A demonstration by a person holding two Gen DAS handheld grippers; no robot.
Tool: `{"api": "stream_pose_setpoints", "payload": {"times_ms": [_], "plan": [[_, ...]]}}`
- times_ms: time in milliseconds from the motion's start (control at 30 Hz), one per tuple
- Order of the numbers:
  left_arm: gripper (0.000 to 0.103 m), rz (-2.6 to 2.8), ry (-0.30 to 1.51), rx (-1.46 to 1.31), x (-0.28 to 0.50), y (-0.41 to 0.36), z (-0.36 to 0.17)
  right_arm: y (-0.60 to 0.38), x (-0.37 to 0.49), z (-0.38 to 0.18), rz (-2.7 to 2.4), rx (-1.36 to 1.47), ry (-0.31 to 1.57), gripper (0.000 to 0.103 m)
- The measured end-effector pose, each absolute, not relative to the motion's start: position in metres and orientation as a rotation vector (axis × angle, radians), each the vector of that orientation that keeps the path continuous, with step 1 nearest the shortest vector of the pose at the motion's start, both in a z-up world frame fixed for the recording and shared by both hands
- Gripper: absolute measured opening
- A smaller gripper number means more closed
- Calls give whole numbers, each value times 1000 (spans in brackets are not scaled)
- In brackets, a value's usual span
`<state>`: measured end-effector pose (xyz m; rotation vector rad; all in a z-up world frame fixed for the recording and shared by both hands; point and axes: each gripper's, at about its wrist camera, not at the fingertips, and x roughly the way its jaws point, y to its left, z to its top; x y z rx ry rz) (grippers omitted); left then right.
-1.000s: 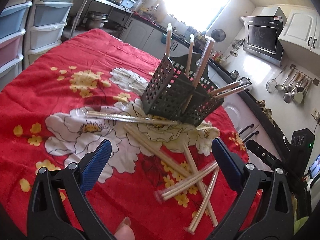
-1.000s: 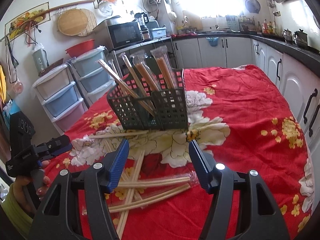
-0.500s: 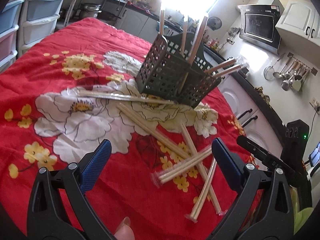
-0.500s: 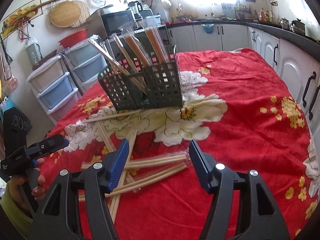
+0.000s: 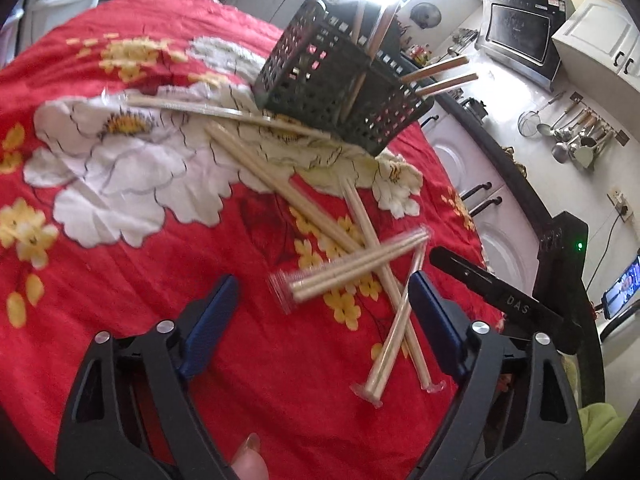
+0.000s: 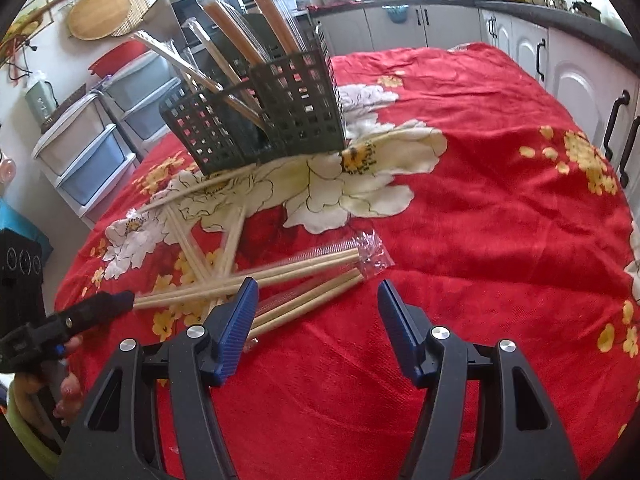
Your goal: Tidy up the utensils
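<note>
- Moving lower and nearer than a second ago, both grippers now hang close over the loose chopstick packs on the red flowered cloth (image 6: 500, 208).
- The left gripper (image 5: 324, 300) has its jaws spread wide and holds nothing; the top wrapped pack (image 5: 352, 264) lies between its fingers, not yet touched.
- The right gripper (image 6: 316, 312) is also spread and empty, with two packs (image 6: 304, 280) just before its left finger.
- The dark slotted basket (image 6: 260, 120) stands as before, already with several packs upright inside.
- I judge that the next grasp is near, and five or so packs remain on the cloth.
</note>
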<state>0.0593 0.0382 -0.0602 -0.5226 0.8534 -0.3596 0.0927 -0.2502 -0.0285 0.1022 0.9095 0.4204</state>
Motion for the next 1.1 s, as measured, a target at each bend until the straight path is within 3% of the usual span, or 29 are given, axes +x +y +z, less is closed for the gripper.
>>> {"api": "stream_pose_setpoints", "payload": {"times_ms": [367, 533, 600, 933, 1100], "plan": [[61, -353, 877, -545, 66, 30, -66, -244, 101, -43, 409, 153, 968, 49], [31, -324, 883, -566, 69, 33, -69, -247, 106, -46, 397, 195, 980, 42], [25, -313, 889, -562, 70, 34, -71, -247, 108, -46, 391, 203, 982, 39], [12, -380, 879, -586, 66, 30, -69, -263, 116, -52, 380, 332, 1002, 16], [8, -424, 854, -597, 64, 29, -60, -277, 121, -53, 413, 456, 1011, 12]]}}
